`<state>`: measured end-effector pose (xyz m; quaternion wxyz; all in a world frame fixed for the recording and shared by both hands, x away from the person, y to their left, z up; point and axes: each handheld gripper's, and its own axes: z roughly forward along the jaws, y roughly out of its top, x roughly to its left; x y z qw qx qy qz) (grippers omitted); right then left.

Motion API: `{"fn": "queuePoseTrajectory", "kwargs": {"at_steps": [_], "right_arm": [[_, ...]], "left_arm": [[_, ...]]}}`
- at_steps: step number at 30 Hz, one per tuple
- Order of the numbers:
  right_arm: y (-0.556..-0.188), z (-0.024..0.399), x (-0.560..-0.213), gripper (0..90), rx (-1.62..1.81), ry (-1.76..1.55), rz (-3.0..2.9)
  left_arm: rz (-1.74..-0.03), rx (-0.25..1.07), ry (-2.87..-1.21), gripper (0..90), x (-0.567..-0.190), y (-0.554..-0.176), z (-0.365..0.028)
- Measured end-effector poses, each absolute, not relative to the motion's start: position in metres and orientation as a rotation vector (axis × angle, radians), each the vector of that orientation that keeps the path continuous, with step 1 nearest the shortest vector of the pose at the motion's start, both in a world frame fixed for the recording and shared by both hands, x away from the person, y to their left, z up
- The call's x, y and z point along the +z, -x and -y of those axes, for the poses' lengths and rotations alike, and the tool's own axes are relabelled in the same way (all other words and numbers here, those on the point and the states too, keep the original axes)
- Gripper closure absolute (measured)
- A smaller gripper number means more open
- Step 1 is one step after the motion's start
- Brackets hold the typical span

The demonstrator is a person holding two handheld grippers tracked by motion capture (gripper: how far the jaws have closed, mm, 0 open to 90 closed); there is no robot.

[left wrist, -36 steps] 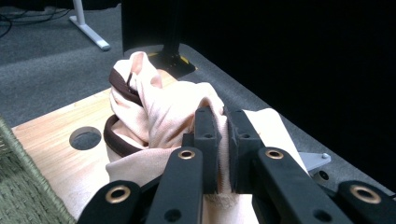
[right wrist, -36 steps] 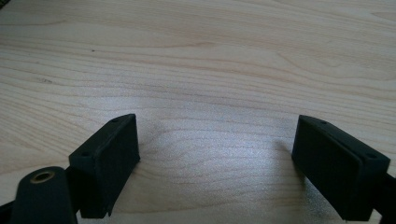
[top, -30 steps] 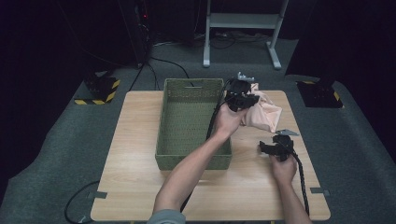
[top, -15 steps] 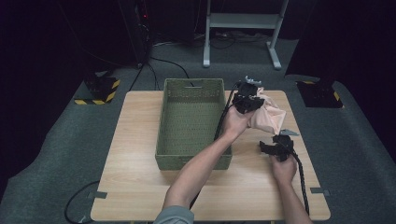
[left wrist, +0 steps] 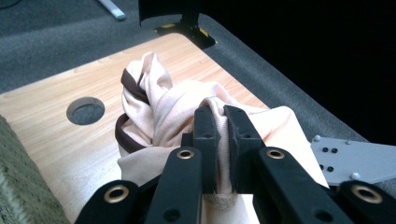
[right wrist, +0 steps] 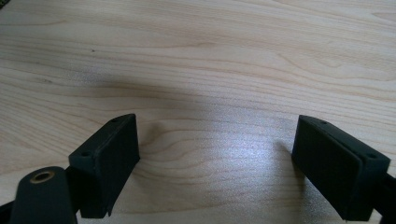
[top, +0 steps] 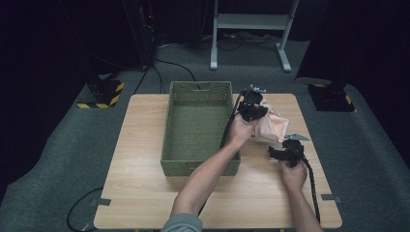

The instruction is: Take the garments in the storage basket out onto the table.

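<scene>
Lowered, left tool (left wrist: 223,144) pinches peach cloth (left wrist: 163,107).

A pale wooden table (top: 145,193) stands on a grey carpeted floor (top: 58,159), with light falling on its top while the far end of the room drops away into near black. Behind it a white metal stand (top: 249,29) rests on its feet, black cables (top: 169,65) trail across the carpet, and two dark bases edged with yellow-and-black hazard tape (top: 102,92) sit off either far corner. A round hole (left wrist: 85,110) is cut through the tabletop near its edge.
</scene>
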<state>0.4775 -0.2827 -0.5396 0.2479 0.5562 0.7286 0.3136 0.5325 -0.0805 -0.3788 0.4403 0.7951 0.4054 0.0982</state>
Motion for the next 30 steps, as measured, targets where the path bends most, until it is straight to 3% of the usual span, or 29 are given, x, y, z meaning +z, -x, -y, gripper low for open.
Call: {"fn": "queuePoseTrajectory", "kwargs": {"at_steps": [30], "right_arm": [[-0.478, 0.282, -0.54, 14.5, 0.856, -1.52, -1.985]], "left_arm": [[-1.137, 0.272, -2.096, 83.8, -0.415, -0.545, 0.088]]}}
